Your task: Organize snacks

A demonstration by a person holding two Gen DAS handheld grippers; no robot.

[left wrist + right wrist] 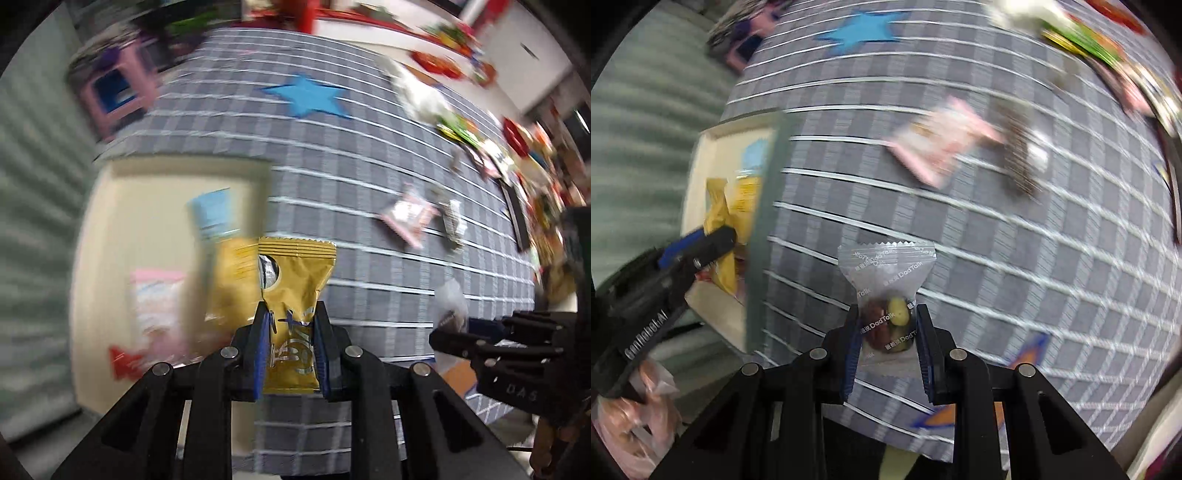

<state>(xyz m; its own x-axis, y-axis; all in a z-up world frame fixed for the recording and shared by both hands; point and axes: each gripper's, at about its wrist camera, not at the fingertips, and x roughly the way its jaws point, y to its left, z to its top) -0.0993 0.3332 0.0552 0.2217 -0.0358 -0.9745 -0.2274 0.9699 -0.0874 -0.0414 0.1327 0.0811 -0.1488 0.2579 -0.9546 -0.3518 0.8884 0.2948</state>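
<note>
My left gripper (290, 317) is shut on a gold snack packet (295, 291) and holds it above the right edge of a cream box (110, 206). The box holds a light blue packet (212, 212), another gold packet (232, 277) and a pink packet (155, 295). My right gripper (886, 317) is shut on a clear packet of mixed nuts (890, 295) above the grey checked cloth (1034, 258). The left gripper (713, 240) shows at the left of the right wrist view, over the box (701, 177). The right gripper (461, 332) shows at the right of the left wrist view.
A pink packet (938, 144) and a dark packet (1023, 158) lie on the cloth further out. A blue star (306, 98) marks the cloth. A pink-framed box (114, 92) stands at the far left. Several colourful snacks (498, 147) lie along the right edge.
</note>
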